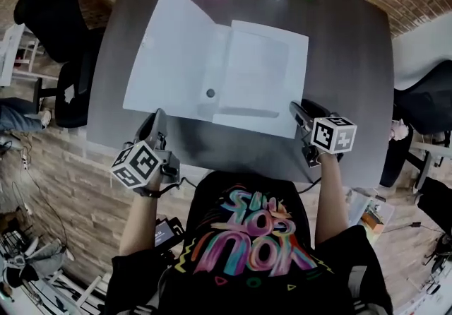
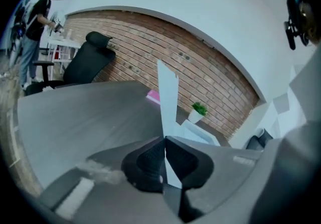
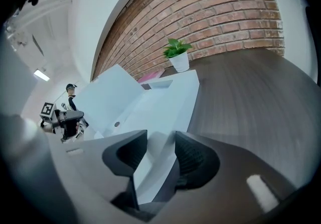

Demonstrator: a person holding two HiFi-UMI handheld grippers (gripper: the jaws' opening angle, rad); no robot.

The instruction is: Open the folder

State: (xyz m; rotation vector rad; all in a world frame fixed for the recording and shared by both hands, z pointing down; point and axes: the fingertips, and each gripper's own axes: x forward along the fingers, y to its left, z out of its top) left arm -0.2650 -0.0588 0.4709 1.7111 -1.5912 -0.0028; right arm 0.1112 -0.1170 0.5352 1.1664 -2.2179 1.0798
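Left claw [image 2: 164,141]: clamped tight on the near edge of the folder's [image 1: 261,73] front cover [image 2: 168,92]. Rises straight ahead from this claw, seen edge-on, long axis running away from it. Right claw [image 3: 159,142]: wide apart, gripping nothing, near right corner of the folder just in front. Probably calls for swinging the cover over to the left, down toward the bench [image 1: 339,45], away from the right claw.

The person wears a black short-sleeved T-shirt [image 1: 247,250] with big swirly pink, blue and yellow letters. The dark grey left gripper [image 1: 158,120] and dark grey right gripper [image 1: 296,110] have bumpy black pads [image 3: 193,160]. Behind the left jaws sits a white cube with black square marks [image 1: 135,165]. Behind the right jaws sits a second marked cube [image 1: 334,134].
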